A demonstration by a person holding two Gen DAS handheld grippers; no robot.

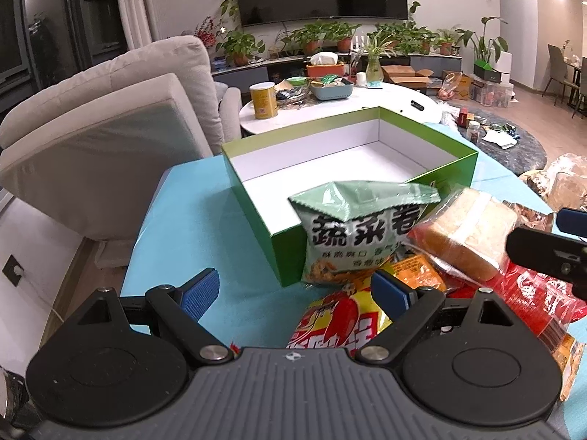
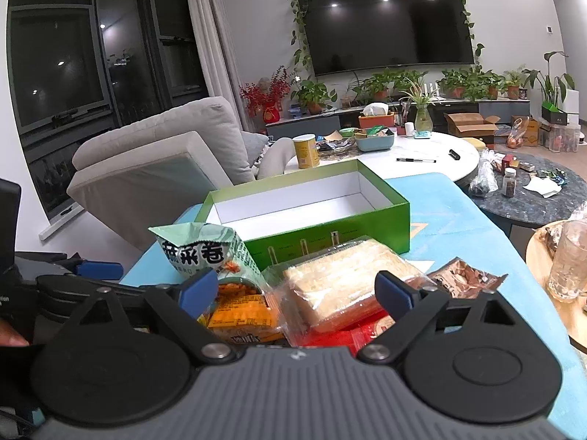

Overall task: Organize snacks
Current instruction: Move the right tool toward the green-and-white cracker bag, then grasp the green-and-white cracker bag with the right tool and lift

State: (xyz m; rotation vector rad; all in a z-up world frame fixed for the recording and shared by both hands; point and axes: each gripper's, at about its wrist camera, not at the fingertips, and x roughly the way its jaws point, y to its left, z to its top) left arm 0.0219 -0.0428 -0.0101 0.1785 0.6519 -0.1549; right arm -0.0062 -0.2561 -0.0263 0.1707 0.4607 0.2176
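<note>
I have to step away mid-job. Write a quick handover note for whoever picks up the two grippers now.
Left hand-held gripper: open, holding nothing, over the near snacks.
Right hand-held gripper: open, holding nothing, just short of the wrapped sandwich.
Green box: open on the blue tablecloth, nothing visible inside.
Snacks piled in front of the box: green bag leaning on its near wall, sandwich, orange packet, red-yellow bag, brown packet.
Done: nothing boxed yet.
Left: all the snacks, probably into the box.
</note>
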